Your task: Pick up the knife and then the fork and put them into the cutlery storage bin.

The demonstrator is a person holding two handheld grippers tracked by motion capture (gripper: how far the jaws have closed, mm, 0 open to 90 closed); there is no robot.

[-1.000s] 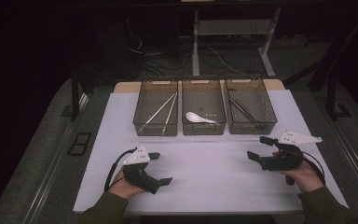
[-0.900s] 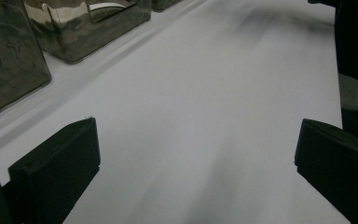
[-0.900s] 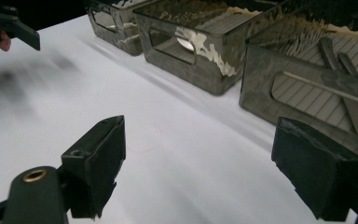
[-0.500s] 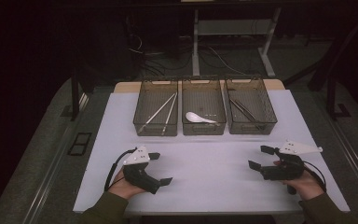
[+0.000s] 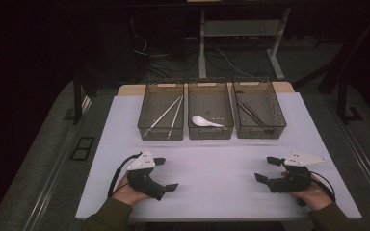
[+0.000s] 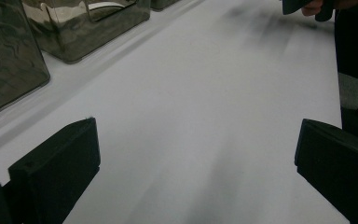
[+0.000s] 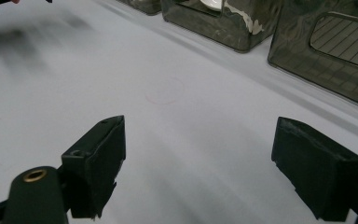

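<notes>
Both the left hand-held gripper [image 5: 166,174] and the right hand-held gripper [image 5: 268,169] are held wide open and empty over the bare worktop [image 5: 217,163], well apart from the three bins; the white spoon [image 5: 205,121] lies in the middle bin [image 5: 210,133]. A steep reach could be blocked by the bin wall, shoving the bin.

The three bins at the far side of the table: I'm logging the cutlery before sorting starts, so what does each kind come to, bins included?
Clear bins: 3
Light chopsticks, left bin: 2
White spoon, middle bin: 1
Dark chopsticks, right bin: 2, as far as the dim high view shows
Total: 8
</notes>
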